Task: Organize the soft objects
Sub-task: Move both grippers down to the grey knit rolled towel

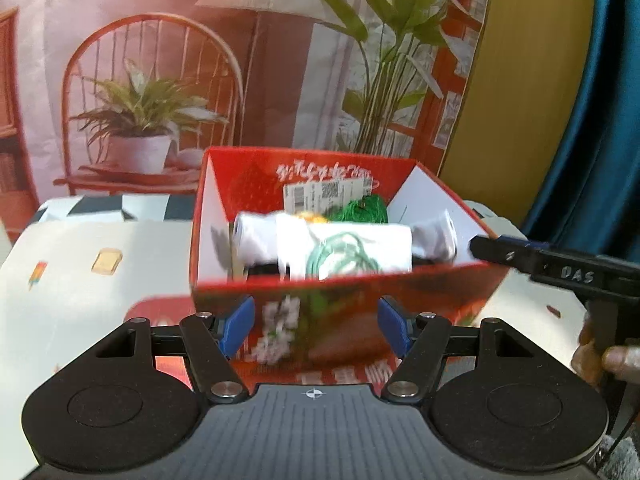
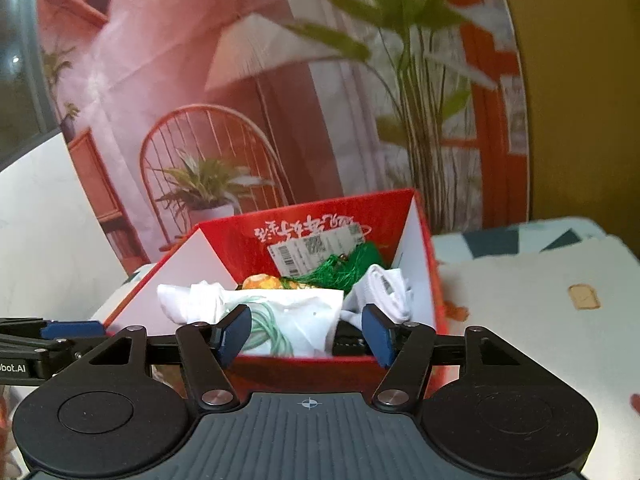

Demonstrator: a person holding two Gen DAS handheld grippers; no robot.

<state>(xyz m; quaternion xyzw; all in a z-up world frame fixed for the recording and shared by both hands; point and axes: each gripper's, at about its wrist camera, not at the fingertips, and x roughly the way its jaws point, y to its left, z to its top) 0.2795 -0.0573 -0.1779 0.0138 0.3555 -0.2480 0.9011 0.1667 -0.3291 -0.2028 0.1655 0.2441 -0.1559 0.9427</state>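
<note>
Left gripper (image 1: pixel 316 326): jaws apart, roughly mid-width, nothing between the blue pads (image 1: pixel 239 325); they sit just in front of the red box (image 1: pixel 400 300) near wall, not clamping it. Right gripper (image 2: pixel 307 334): also partly open, empty, pads at the box's near rim; can't tell if they graze it. In the left wrist view the right gripper's finger reaches in from the right toward the box's right wall, w/ a bit of a hand (image 1: pixel 600 356) at the edge.

Soft stuff is all inside the box, which stands on a pale table (image 1: pixel 80 280) w/ small printed motifs. Near side: white folded cloth (image 1: pixel 344 248) w/ a green line print, lying across the box. Rolled white pieces at its left (image 1: pixel 256 244) and right (image 1: pixel 436 236) ends. Behind: green tasselled bundle (image 1: pixel 366 212), small orange item (image 2: pixel 262 282), and a white barcode label (image 2: pixel 316 254) on the far inner wall. Backdrop (image 1: pixel 160 80) behind the table is a printed scene of chair, lamp, plants.
</note>
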